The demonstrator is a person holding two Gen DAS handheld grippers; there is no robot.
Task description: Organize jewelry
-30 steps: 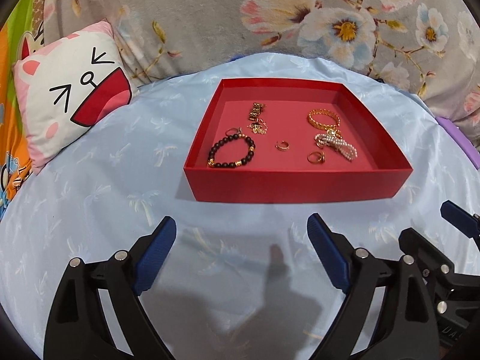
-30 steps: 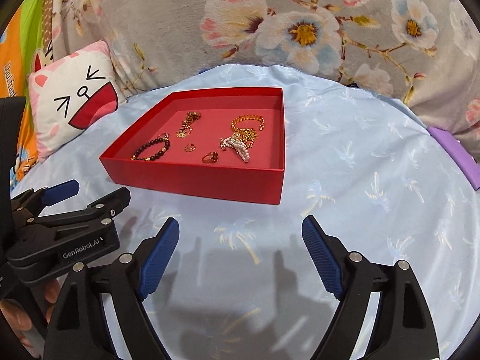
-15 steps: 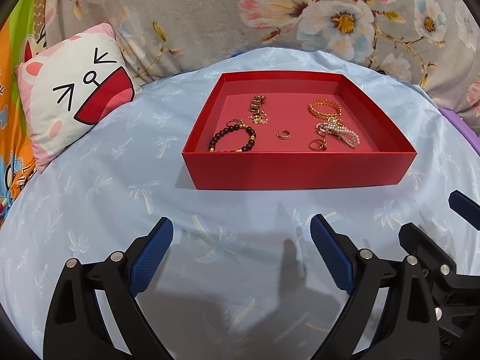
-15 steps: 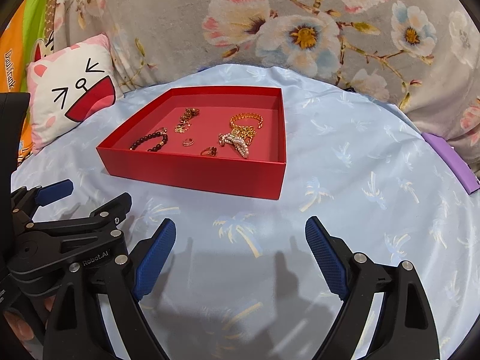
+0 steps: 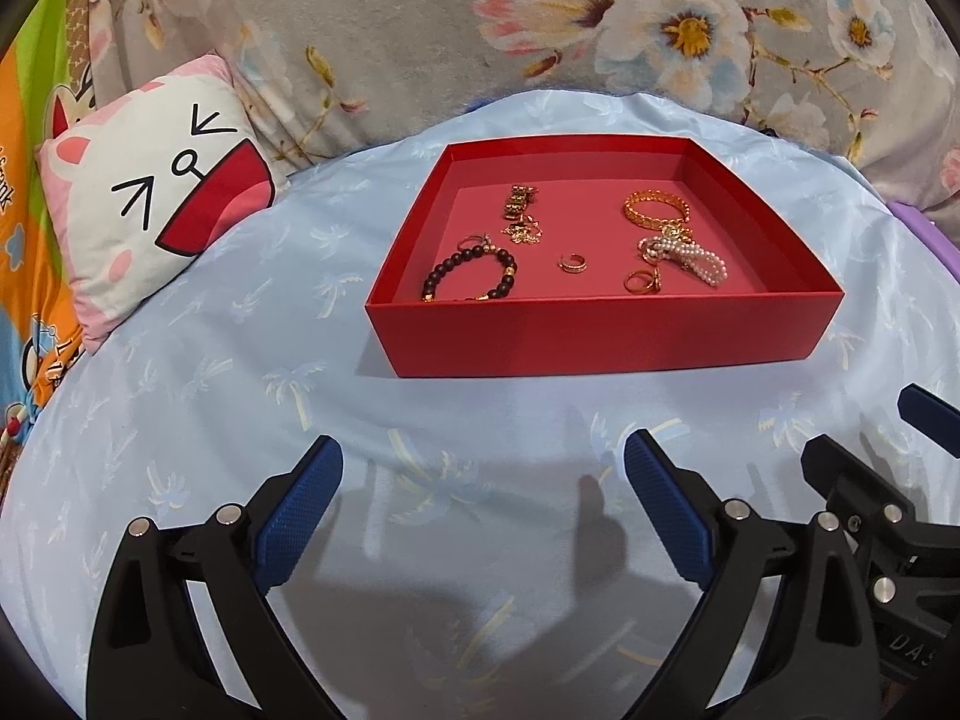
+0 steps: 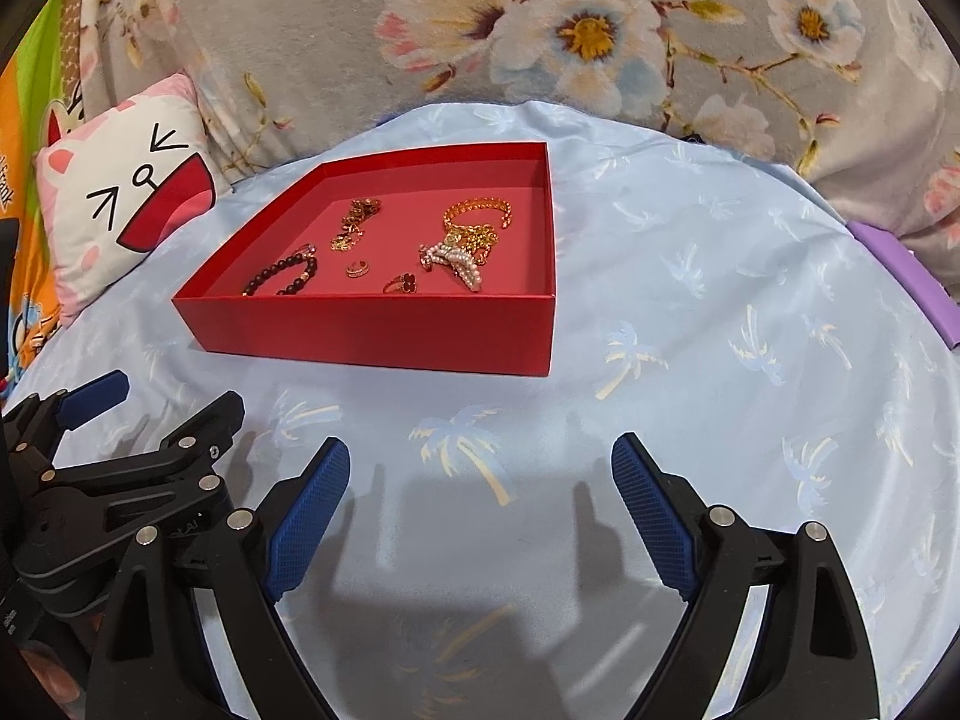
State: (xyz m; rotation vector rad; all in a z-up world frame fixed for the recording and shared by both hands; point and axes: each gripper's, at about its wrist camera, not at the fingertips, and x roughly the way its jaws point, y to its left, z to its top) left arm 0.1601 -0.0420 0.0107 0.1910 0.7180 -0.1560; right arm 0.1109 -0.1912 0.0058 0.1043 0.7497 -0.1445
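A red tray [image 5: 600, 336] [image 6: 372, 330] sits on the light blue bedsheet. Inside lie a dark bead bracelet [image 5: 471, 273] [image 6: 282, 279], a gold bangle [image 5: 654, 210] [image 6: 477, 210], a pearl piece [image 5: 696, 255] [image 6: 456, 261], small gold rings [image 5: 573, 264] [image 6: 357, 269] and a gold chain piece [image 5: 519, 207] [image 6: 354, 222]. My left gripper [image 5: 483, 510] is open and empty, well short of the tray's near wall. My right gripper [image 6: 480, 504] is open and empty, in front of the tray's right corner. Each gripper shows at the edge of the other's view.
A cat-face cushion [image 5: 150, 222] [image 6: 114, 198] lies left of the tray. A grey floral blanket [image 5: 540, 30] rises behind the bed. A purple object [image 6: 900, 276] lies at the right edge of the sheet.
Both grippers have drawn back and lower from the tray, which now looks farther away. Both stay open and empty. The jewelry has not moved.
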